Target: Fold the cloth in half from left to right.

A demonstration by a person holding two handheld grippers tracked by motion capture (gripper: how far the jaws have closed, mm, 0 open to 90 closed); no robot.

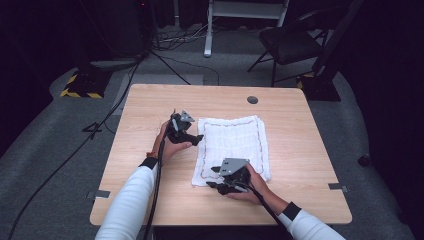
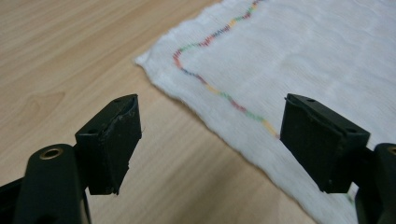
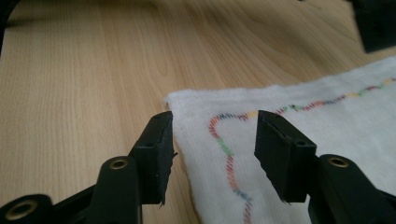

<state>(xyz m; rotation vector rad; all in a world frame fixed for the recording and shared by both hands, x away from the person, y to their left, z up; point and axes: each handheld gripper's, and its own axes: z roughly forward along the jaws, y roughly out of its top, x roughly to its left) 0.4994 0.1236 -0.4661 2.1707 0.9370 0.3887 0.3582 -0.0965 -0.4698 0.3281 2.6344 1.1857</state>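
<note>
A white cloth (image 1: 232,145) with a multicoloured stitched border lies flat on the wooden table (image 1: 150,110). My left gripper (image 1: 194,138) is open at the cloth's far left corner (image 2: 144,60); in the left gripper view its jaws straddle the cloth's left edge, one over bare wood, one over cloth. My right gripper (image 1: 216,185) is open at the cloth's near left corner (image 3: 175,100). Its jaws stand on either side of that corner's stitched curve (image 3: 219,135), just above the cloth (image 3: 336,121). Neither gripper holds anything.
A round grey hole (image 1: 252,99) sits in the table near its far edge. Beyond the table stand a dark chair (image 1: 295,42), a white frame leg (image 1: 209,30) and cables (image 1: 125,85) on the grey floor.
</note>
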